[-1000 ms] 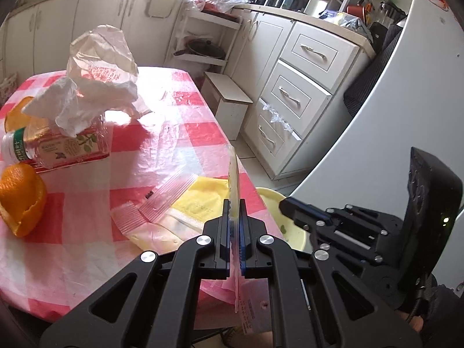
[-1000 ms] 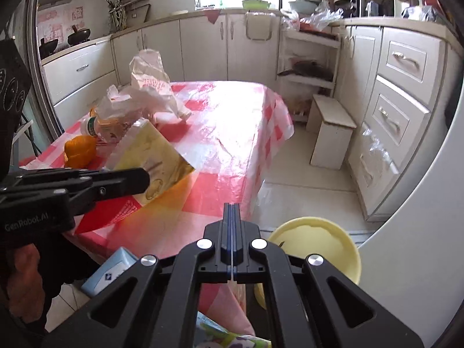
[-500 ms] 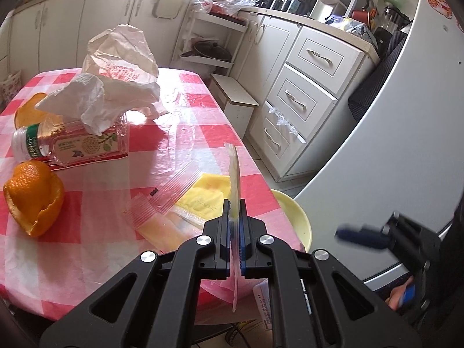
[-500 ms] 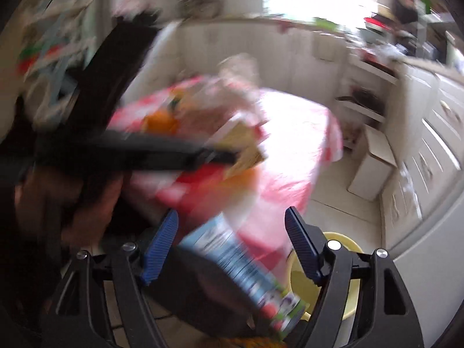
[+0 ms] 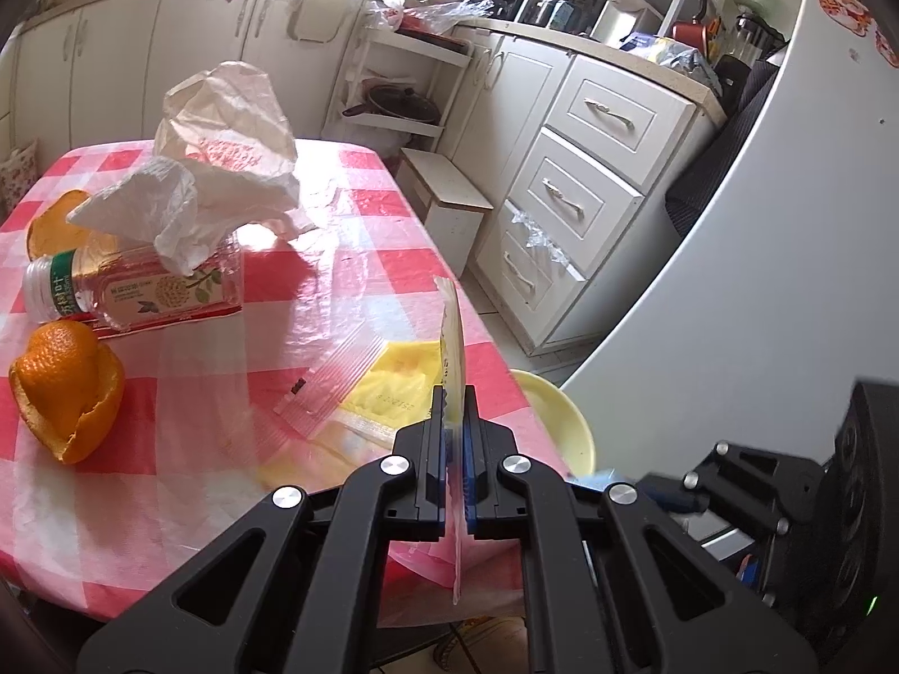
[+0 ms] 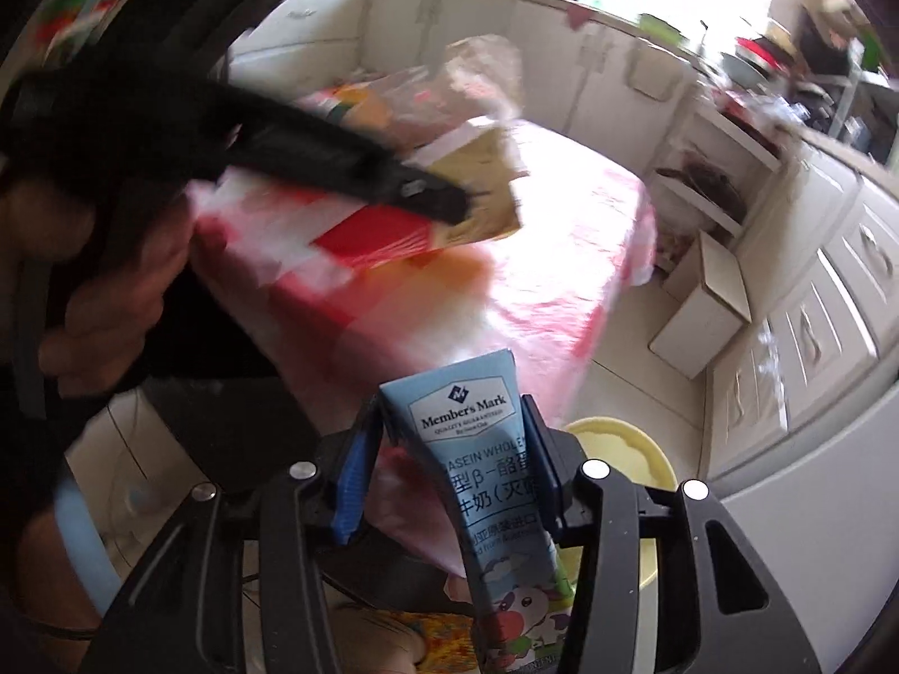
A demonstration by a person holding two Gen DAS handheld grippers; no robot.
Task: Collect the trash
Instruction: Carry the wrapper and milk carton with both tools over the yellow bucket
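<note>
My left gripper point(image 5: 455, 393) is shut on a thin yellow and clear zip bag point(image 5: 452, 331), held edge-on above the table's near corner. The same bag point(image 6: 477, 191) shows in the right wrist view, pinched by the left gripper point(image 6: 458, 205). My right gripper point(image 6: 452, 410) has its jaws around a blue Member's Mark milk carton point(image 6: 483, 466), both pads close against its sides. A yellow bin point(image 5: 562, 421) stands on the floor beside the table; it also shows in the right wrist view point(image 6: 623, 443). Another zip bag point(image 5: 365, 387) lies on the table.
On the red checked table point(image 5: 269, 292) lie orange peels point(image 5: 62, 387), a plastic bottle point(image 5: 129, 286) on its side, and crumpled white bags point(image 5: 225, 168). White cabinets with drawers point(image 5: 579, 191), a small step stool point(image 5: 449, 202) and a white fridge point(image 5: 758, 258) stand to the right.
My right gripper opened, swung left and down, and now has the blue milk carton between its jaws. My left gripper kept its hold on the zip bag and barely shifted.
</note>
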